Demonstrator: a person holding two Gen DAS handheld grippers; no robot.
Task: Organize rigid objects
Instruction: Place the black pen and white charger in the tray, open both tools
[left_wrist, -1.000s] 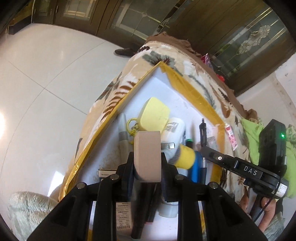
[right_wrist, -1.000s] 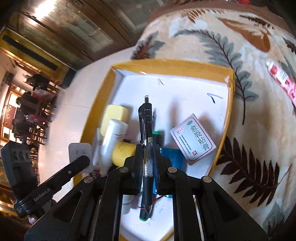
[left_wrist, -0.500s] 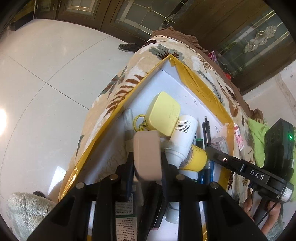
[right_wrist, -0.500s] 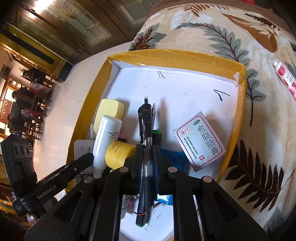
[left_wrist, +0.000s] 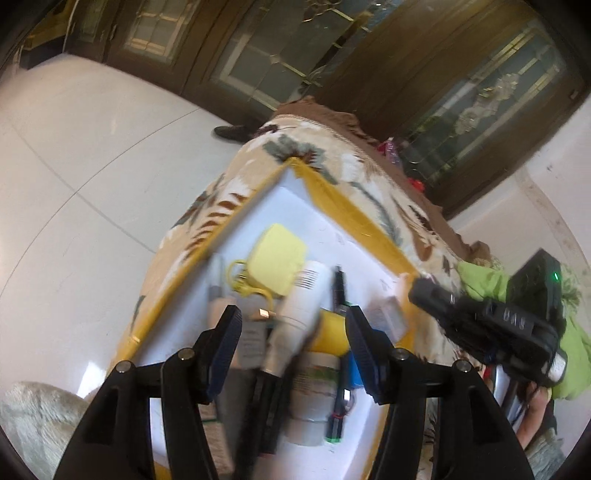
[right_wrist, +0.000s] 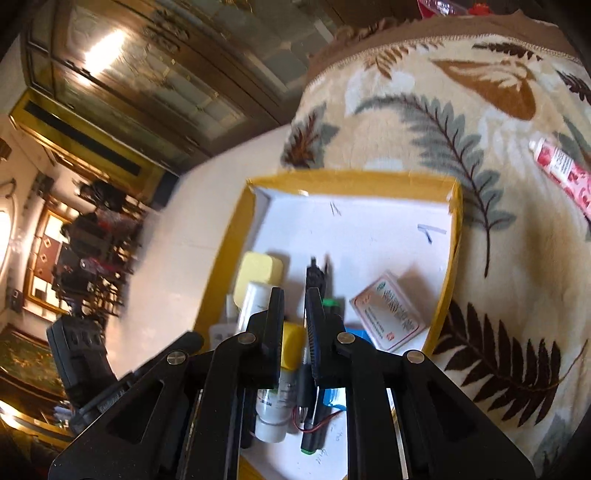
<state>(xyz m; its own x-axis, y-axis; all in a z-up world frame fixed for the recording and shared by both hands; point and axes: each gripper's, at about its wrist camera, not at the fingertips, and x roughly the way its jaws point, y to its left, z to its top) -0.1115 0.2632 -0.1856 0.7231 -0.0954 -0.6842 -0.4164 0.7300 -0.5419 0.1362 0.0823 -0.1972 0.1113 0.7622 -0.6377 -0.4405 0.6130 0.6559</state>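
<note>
A white tiled floor and dark wood-and-glass doors ring a table draped in a cream cloth with fern leaves (right_wrist: 443, 122). On it sits a shallow white tray with a yellow taped rim (right_wrist: 351, 179), crowded with small things. A black pen (right_wrist: 314, 280) lies inside with its long axis running near to far, clip end pointing to the far wall of the tray. Left of it a white tube with a yellow cap (left_wrist: 303, 302) lies roughly parallel, its flat end far, and just beyond that rests a pale yellow rounded case (left_wrist: 277, 254) with a yellow cord. To the pen's right a white printed box with red edging (right_wrist: 389, 310) lies flat, turned at an angle. A red-and-white tube (right_wrist: 561, 166) lies on the cloth outside the tray, far right.

The left gripper (left_wrist: 293, 328) hovers over the near clutter, fingers spread wide, holding nothing. The right gripper (right_wrist: 293, 317) hangs above the pen, fingers a narrow gap apart, empty.
</note>
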